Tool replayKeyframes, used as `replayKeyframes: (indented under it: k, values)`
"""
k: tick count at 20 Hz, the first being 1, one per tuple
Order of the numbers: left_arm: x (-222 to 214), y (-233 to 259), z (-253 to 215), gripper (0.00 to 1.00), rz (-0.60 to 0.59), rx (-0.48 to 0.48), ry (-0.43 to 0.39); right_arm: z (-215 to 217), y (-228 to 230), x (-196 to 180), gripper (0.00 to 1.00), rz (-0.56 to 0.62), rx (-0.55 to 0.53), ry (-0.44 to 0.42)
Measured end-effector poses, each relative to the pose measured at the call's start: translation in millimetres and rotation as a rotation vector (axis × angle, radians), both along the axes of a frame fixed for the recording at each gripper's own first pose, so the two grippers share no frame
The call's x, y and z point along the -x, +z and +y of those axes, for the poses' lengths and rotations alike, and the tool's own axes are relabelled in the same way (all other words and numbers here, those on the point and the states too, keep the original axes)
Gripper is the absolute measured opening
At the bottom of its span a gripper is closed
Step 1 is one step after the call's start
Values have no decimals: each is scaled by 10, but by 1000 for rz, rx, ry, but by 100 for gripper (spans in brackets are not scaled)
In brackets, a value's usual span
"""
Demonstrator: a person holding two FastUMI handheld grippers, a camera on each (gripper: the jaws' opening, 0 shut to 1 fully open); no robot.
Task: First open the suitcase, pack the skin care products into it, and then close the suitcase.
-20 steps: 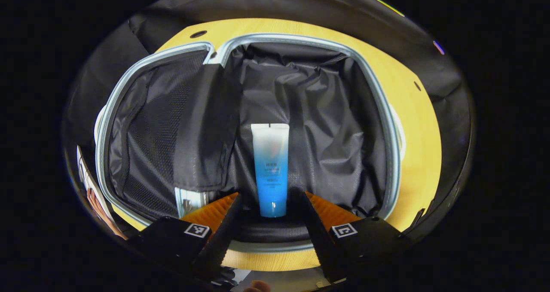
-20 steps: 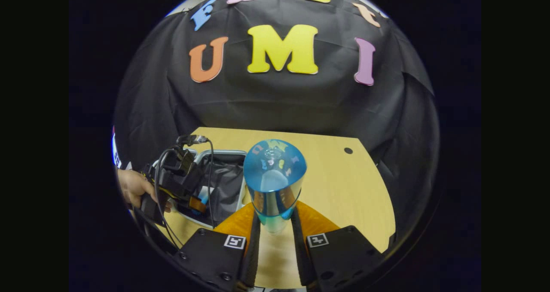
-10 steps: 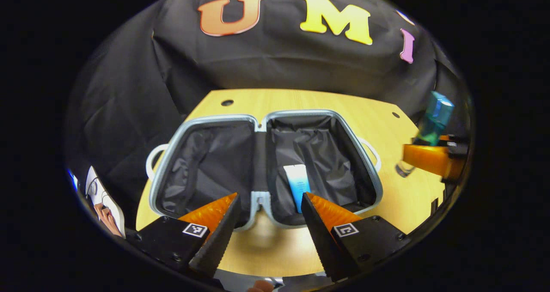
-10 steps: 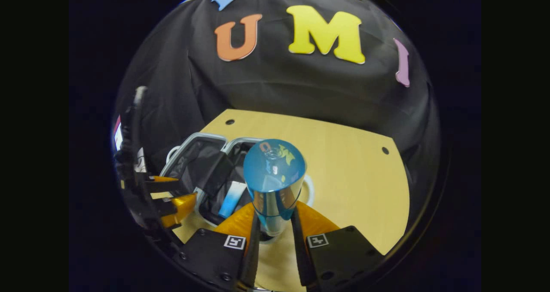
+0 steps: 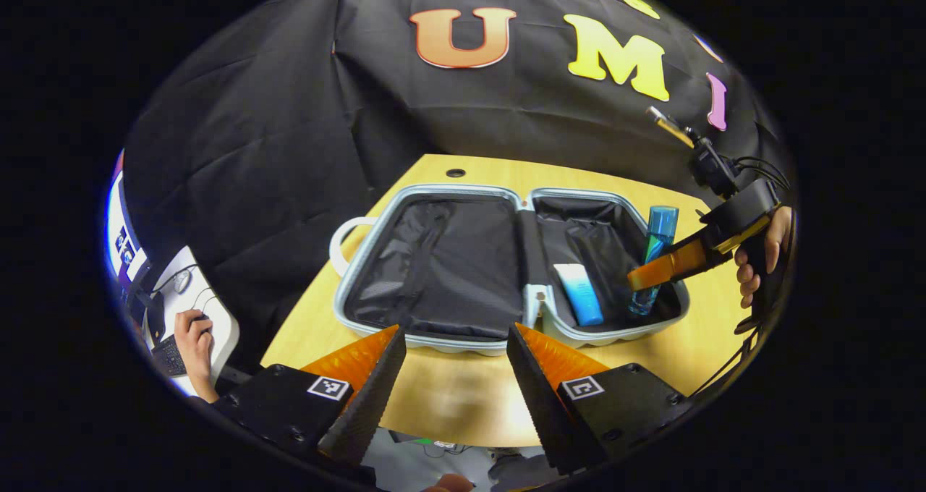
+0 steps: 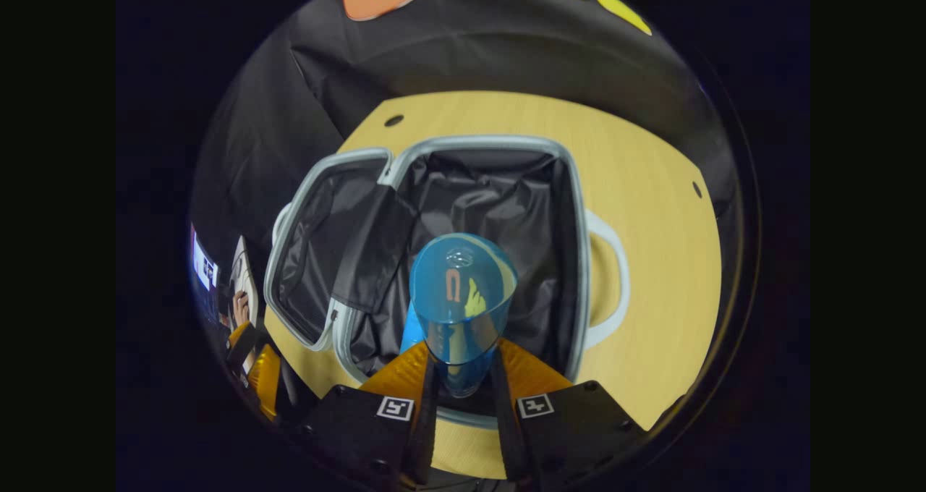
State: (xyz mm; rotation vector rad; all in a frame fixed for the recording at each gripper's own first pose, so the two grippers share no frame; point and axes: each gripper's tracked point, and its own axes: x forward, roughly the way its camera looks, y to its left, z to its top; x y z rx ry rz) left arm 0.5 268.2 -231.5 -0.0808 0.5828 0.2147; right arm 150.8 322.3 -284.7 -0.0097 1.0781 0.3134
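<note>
Suitcase (image 5: 434, 260) lies open and flat on the wooden table (image 5: 448, 398), both lined halves facing up, a pale loop handle at each outer side. You have the black lining to set things on, soft and crumpled, so anything stood on end there will probably tip; lay items down.

Your right gripper (image 6: 461, 376) has its two fingers pressed on the blue bottle (image 6: 463, 304), gripping it near its lower end, cap toward the camera. In the left gripper view that bottle (image 5: 655, 257) hangs upright over the right-hand half of the case, its lower end down inside the shell, near the outer wall. It looks like hard, glossy, clear plastic or glass: stiff, likely slippery, and heavier than the tube, so keep the squeeze firm and lower it gently before you let go. A hold at the middle of its body would steady it better than one at the end.

The blue-and-white tube (image 5: 579, 293) already lies flat in that same half, just beside the bottle. It should be light and soft; pinch it across the flat body if you must shift it.

Your left gripper (image 5: 452, 354) is wide open and holds nothing, hanging above the near table edge in front of the case.
</note>
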Motion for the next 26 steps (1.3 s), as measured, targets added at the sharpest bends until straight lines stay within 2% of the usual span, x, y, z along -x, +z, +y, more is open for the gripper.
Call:
replayKeyframes:
  k: [4, 7, 10, 12, 13, 15, 16, 19, 20, 21, 22, 26]
  values:
    - [38, 35, 412, 90, -25, -84, 61, -47, -250, -26, 35, 151, 71, -86]
    - [81, 18, 632, 90, -13, -71, 105, -62, -347, -109, 35, 209, 64, -171]
    - [76, -14, 757, 90, -2, -62, 128, -130, -376, -158, 38, 199, 99, -175]
    - [43, -61, 783, 90, 5, -40, 121, -102, -368, -146, 41, 200, 87, -166]
    - [29, -91, 811, 90, 13, -29, 122, -108, -338, -135, 39, 199, 85, -175]
    - [-55, -156, 870, 90, 28, 7, 123, -66, -263, -86, 44, 197, 47, -179]
    - [-112, -195, 898, 90, 35, 36, 123, -42, -189, -52, 48, 187, 24, -176]
    - [-257, -327, 1077, 90, 60, 126, 165, -67, 95, 56, 75, 119, 6, -131]
    - [-311, -366, 1170, 97, 60, 167, 192, -73, 213, 97, 78, 92, -4, -105]
    - [-363, -397, 1242, 97, 54, 226, 220, -78, 325, 162, 79, 67, -9, -79]
    - [-426, -406, 1304, 90, 40, 293, 250, -99, 441, 230, 80, 44, -16, -55]
    - [-692, -391, 1511, 94, -26, 607, 339, -315, 879, 597, 80, -31, -48, -19]
